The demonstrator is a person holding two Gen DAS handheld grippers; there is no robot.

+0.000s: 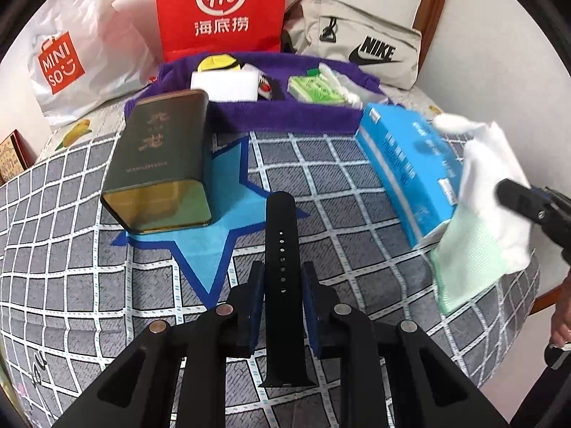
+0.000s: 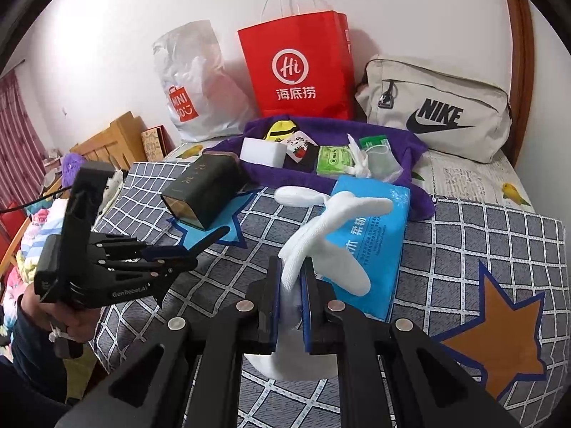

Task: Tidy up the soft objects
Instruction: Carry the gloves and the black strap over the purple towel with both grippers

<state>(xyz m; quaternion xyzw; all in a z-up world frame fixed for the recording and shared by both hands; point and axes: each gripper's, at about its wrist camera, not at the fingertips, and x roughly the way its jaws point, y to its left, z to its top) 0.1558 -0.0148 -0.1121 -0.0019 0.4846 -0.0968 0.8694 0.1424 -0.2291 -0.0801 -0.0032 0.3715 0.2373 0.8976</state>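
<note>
White cloth (image 2: 321, 246) pinched inside right claw (image 2: 289, 296)

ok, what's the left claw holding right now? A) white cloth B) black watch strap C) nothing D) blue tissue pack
B: in the left wrist view the left claw has its pads on either side of the black watch strap, while the white cloth sits in the right claw.

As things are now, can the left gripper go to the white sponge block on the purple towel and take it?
Probably not yet: the left gripper is already shut on the black watch strap. The path over the bed to the white sponge block looks free, beside the green tin.
</note>
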